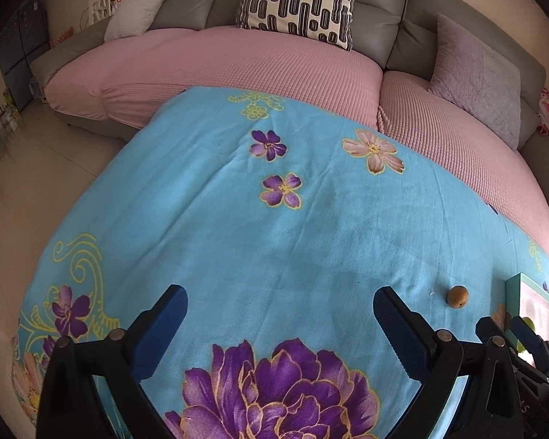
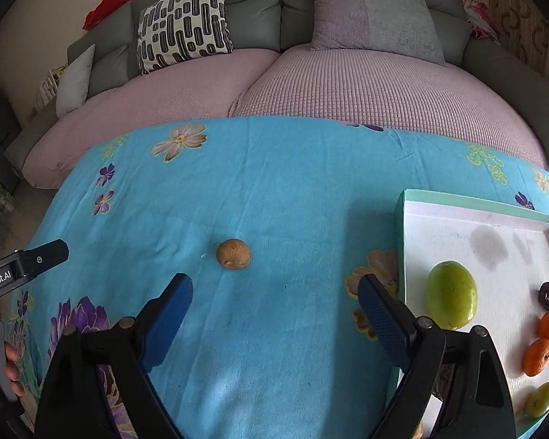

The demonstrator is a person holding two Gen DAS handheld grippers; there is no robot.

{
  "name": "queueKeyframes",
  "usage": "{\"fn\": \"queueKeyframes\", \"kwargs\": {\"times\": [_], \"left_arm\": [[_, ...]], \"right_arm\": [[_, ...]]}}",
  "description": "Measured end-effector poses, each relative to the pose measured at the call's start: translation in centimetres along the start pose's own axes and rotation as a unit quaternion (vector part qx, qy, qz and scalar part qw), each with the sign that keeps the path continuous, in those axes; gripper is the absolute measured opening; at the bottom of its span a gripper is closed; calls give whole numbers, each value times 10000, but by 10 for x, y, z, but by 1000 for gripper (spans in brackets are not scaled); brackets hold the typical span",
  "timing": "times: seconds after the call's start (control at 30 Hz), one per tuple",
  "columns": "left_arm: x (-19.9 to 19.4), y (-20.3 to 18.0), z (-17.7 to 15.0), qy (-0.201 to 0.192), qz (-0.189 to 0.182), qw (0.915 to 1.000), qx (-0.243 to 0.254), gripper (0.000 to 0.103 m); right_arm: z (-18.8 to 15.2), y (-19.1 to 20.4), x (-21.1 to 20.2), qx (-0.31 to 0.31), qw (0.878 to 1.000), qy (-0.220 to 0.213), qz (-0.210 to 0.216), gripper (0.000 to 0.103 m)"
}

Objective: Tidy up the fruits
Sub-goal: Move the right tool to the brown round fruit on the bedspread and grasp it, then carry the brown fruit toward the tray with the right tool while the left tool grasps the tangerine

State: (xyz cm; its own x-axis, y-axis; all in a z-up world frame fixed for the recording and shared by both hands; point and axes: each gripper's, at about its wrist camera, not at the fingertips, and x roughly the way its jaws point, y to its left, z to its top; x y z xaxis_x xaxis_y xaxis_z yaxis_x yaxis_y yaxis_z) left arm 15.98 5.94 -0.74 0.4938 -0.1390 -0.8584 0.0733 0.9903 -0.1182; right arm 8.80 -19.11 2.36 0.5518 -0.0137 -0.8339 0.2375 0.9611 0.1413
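A blue flowered cloth (image 2: 274, 183) fills the frame's middle. At right, a white tray (image 2: 410, 226) holds a green fruit (image 2: 451, 299) and two oranges (image 2: 538, 356). A brown fruit (image 2: 234, 254) lies mid-cloth. Both the right gripper (image 2: 274, 311) and the left gripper (image 1: 280, 311) have their jaws spread, empty.

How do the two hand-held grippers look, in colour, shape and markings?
Both look alike. The left hand-held gripper and the right hand-held gripper each have a black angular frame with round metal pins and two flat blue textured pads. In the right wrist view, the left one's black body carries white lettering ending "enRobot.AI". No cables or sleeves show.
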Motion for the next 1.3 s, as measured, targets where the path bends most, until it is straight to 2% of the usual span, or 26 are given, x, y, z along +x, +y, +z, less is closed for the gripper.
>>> {"fn": "queueKeyframes", "kwargs": {"times": [0.3, 0.37, 0.5, 0.57, 0.7, 0.77, 0.83, 1.03, 1.3], "left_arm": [[2, 6, 3, 0, -82, 9999, -145, 103], [3, 7, 4, 15, -96, 9998, -186, 103], [4, 6, 3, 25, -118, 9998, -176, 103], [6, 5, 3, 50, -132, 9998, -162, 103], [8, 4, 2, 97, -149, 9997, -145, 103], [8, 3, 2, 104, -156, 9997, -127, 103], [7, 1, 2, 98, -158, 9998, -98, 103], [6, -4, 1, 111, -210, 9997, -25, 103], [-4, -20, -2, 90, -380, 9990, 238, 103]], "right_arm": [[9, 21, 38, -308, 9991, 288, 0, 83], [11, 25, 44, -359, 9988, 327, -2, 71], [14, 34, 51, -487, 9981, 373, 31, 64], [15, 38, 53, -560, 9977, 379, 66, 51], [16, 43, 56, -689, 9969, 381, 47, 42], [15, 43, 54, -682, 9970, 368, -6, 33], [15, 39, 53, -605, 9975, 371, 12, 28], [12, 29, 44, -365, 9987, 336, 125, 28], [-1, 12, 13, 22, 9997, 134, 215, 28]]}}
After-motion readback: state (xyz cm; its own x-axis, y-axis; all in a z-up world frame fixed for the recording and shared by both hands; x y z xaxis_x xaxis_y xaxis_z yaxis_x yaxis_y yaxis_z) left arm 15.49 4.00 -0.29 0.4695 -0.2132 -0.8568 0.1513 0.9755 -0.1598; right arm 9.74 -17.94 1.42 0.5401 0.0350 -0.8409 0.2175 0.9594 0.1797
